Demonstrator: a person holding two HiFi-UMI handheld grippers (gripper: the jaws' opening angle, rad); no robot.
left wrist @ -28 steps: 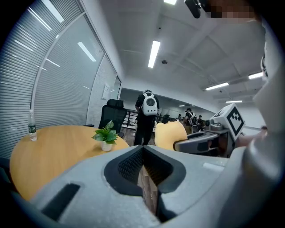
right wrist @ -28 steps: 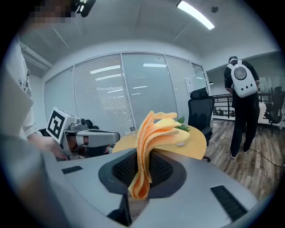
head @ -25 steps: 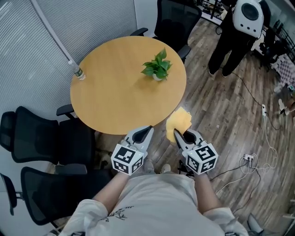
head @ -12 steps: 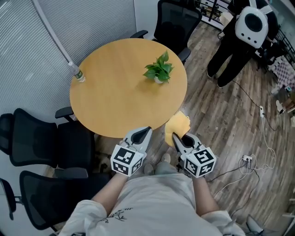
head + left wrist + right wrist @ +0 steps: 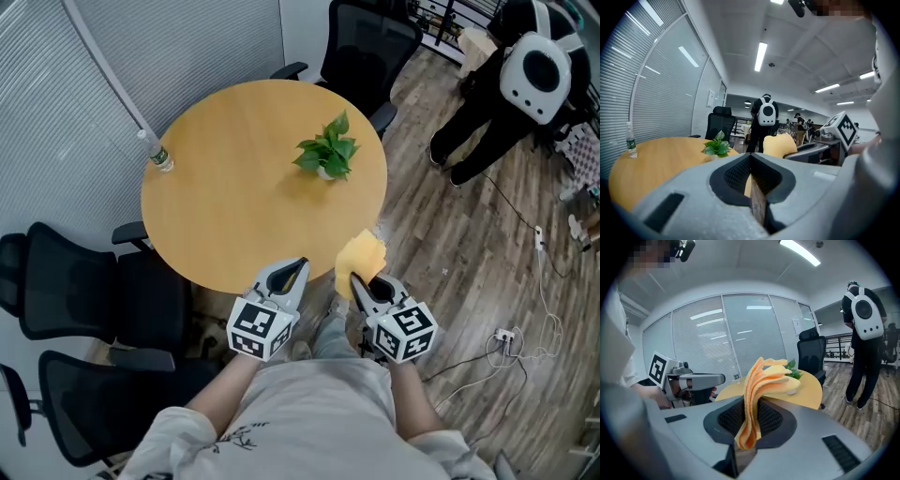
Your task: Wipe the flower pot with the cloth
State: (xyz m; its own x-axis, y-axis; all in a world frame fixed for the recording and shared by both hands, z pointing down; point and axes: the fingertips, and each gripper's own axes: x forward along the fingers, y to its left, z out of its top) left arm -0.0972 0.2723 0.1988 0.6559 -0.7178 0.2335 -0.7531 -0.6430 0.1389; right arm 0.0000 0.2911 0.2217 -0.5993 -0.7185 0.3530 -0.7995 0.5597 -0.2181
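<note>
A small white flower pot (image 5: pixel 324 172) with a green plant (image 5: pixel 328 152) stands on the round wooden table (image 5: pixel 234 206), toward its far right side. It also shows in the left gripper view, the pot's plant (image 5: pixel 717 146), and behind the cloth in the right gripper view, the plant (image 5: pixel 792 369). My right gripper (image 5: pixel 357 281) is shut on a folded yellow cloth (image 5: pixel 361 257) (image 5: pixel 759 385) just off the table's near right edge. My left gripper (image 5: pixel 292 272) is shut and empty at the near edge of the table.
A plastic bottle (image 5: pixel 159 156) stands at the table's left edge. Black office chairs (image 5: pixel 66 291) crowd the left and near side, another chair (image 5: pixel 370 37) sits behind the table. A person in black with a white backpack (image 5: pixel 534 70) stands at the upper right. Cables (image 5: pixel 525 328) lie on the wood floor.
Both grippers have edged toward the table, the cloth now nearer its rim. The person with the backpack has shifted to the right.
</note>
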